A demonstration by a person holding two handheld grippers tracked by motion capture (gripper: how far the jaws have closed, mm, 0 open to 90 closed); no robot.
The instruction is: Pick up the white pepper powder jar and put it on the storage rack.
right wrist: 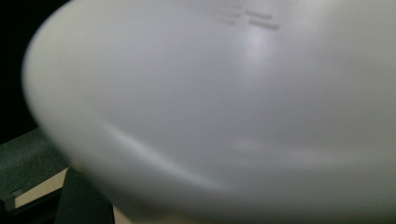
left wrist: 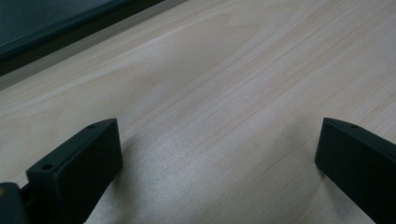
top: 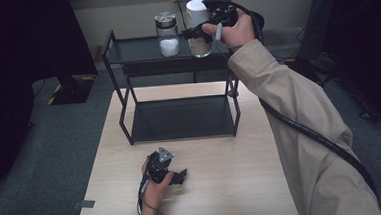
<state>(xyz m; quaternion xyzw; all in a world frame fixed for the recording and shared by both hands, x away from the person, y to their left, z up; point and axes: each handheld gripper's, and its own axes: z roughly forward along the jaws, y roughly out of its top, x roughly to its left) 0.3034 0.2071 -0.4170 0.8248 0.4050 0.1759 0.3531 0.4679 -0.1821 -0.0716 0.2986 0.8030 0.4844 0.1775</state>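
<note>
the right gripper [top: 205, 30] is clamped on a clear jar with a tall white lid and a pale beige powder in its base [top: 198, 28], gripping it from the side at about the lid's lower edge. the jar hangs upright at the right end of the top shelf of a black metal two-tier rack [top: 140, 49], its base at or just above the shelf surface; whether it touches cannot be told. in the right gripper view the white lid [right wrist: 224, 107] looms blurred and very close.

just to its left on the same shelf stands a second clear jar with a silver lid and white granules [top: 167, 34], apart from the held one and untouched.

the left gripper [top: 179, 177] rests on the light wooden table [top: 232, 175] in front of the rack, its jaws wide apart and holding nothing, bare wood grain between them in the left gripper view.

judging by this, the work is midway: one jar is in the grip at shelf level, neither settled nor clearly carried off. the rack's lower shelf [top: 179, 119] is bare. the release, or the lift away, is not yet done.
</note>
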